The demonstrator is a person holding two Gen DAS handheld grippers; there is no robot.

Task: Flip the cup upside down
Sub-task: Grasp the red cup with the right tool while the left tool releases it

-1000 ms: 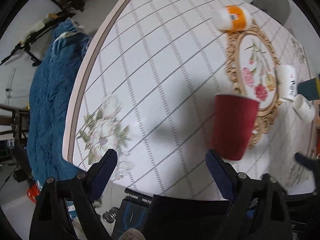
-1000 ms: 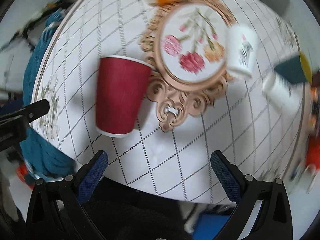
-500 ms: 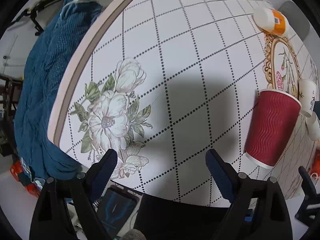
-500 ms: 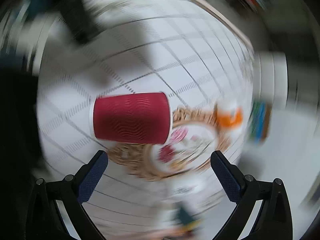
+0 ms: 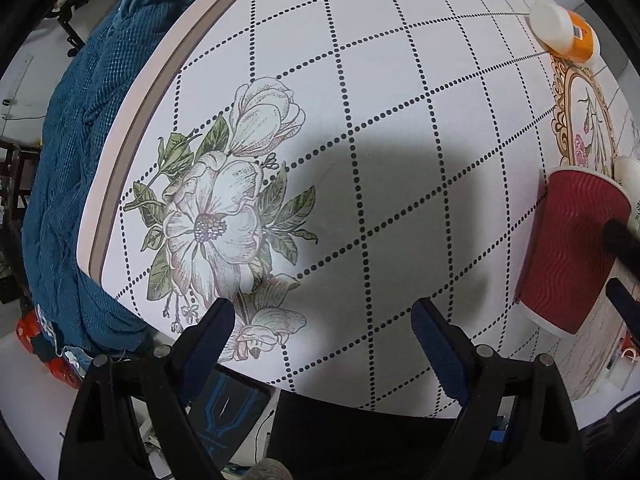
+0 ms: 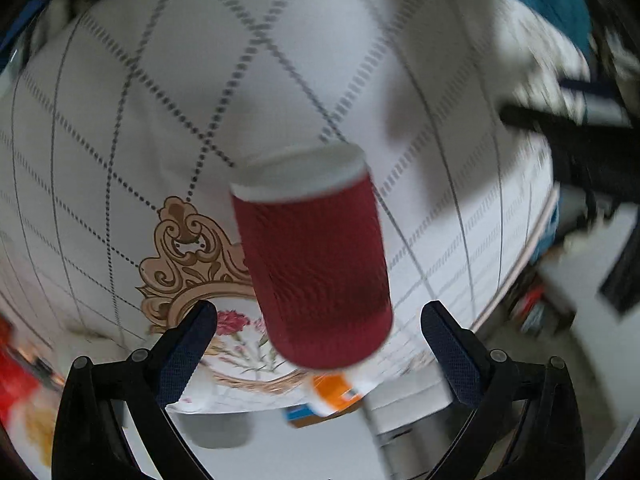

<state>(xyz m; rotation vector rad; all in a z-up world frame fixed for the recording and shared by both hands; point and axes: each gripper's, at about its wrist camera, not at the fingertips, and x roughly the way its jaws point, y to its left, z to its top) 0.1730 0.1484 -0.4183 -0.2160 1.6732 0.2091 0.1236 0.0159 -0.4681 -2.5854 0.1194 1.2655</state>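
- Left wrist view: I am holding the left tongs (image 5: 322,330) spread wide and empty over the flower-print table (image 5: 360,80). The red cup (image 5: 568,248) is standing mouth-up far off to their right. That is farther out than half a second ago, so I am drawing this tool away from the job.
- Left wrist view: A dark finger of the right tongs (image 5: 624,276) is crossing the cup's far side, with a second dark tip below it. I cannot tell here whether either is touching the cup. An orange bottle (image 5: 568,32) is lying well ahead on the right, beyond the gold-framed mat (image 5: 576,120).
- Right wrist view: I am rolling the right tongs (image 6: 319,334) over. A second ago the table was sitting upright in this lens, and now it is appearing inverted, the cup's white base pointing away from me.
- Right wrist view: The cup (image 6: 316,264) is sitting centred between the pads (image 6: 188,344), yet both are standing clear of its wall, so the tongs are released. I judge the wrist is being pre-turned so the grasp comes next and the flip follows on unwinding.
- Right wrist view: Only this lens is showing the gaps on both sides of the cup. Only the left lens is showing the cup truly upright on the cloth. Motion blur is smearing everything else here.
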